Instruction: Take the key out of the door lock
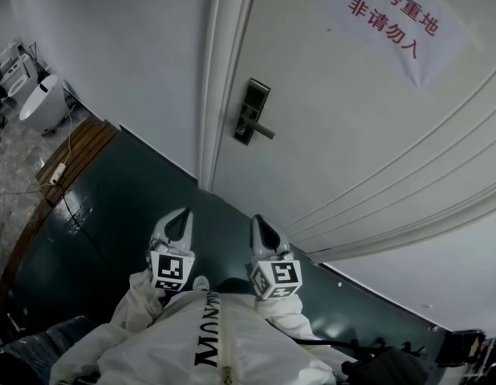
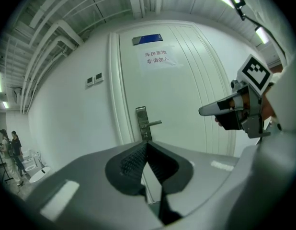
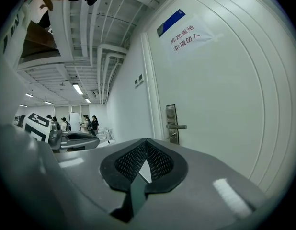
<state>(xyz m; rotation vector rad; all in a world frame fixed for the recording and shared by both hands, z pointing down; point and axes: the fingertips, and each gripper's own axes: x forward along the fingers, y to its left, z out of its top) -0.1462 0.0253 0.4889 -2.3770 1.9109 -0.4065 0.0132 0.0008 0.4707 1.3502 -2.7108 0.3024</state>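
Both grippers hang close to your chest, well apart from the door [image 1: 352, 135]. The left gripper [image 1: 182, 216] has its fingers pressed together on nothing, and the right gripper [image 1: 257, 221] is the same, tips meeting with nothing between them. The door lock [image 1: 252, 111] sits on the door's edge beside the frame, with its lever handle [image 1: 265, 130] sticking out to the side. The key should be in that plate, but from this far off it is too small to make out in any view, so you can't yet tell which way it is turned.

That is probably your first risk: pull on a key that isn't turned to its release position and it will likely bind or slip out of your fingers. The second is arriving with the fingers together, since you'd poke the key instead of straddling it; part them before you get near. The third is the lever handle. It looks to sit just beside where the key belongs, so a careless approach could knock it down and swing the door.
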